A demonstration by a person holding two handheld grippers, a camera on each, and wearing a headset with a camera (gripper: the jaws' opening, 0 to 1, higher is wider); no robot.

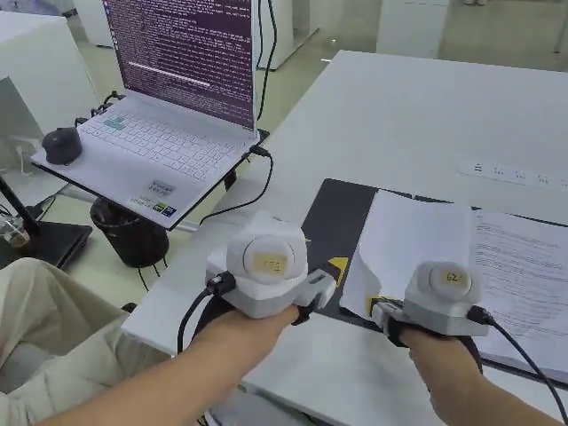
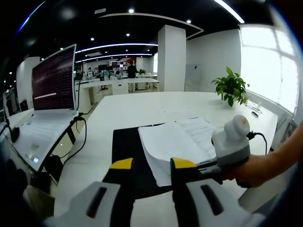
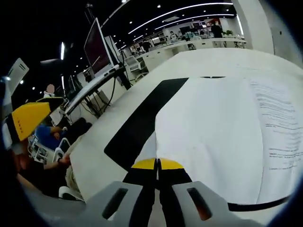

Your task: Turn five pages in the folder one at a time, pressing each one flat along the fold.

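Left gripper: jaws released, over the black folder.
Right gripper: jaws clenched on the page edge.

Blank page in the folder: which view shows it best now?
The left gripper view: almost the whole blank page shows, outlined against the black folder. The right gripper view shows the page large, its near edge behind that gripper's jaws; in the head view the right gripper covers part of its lower edge.
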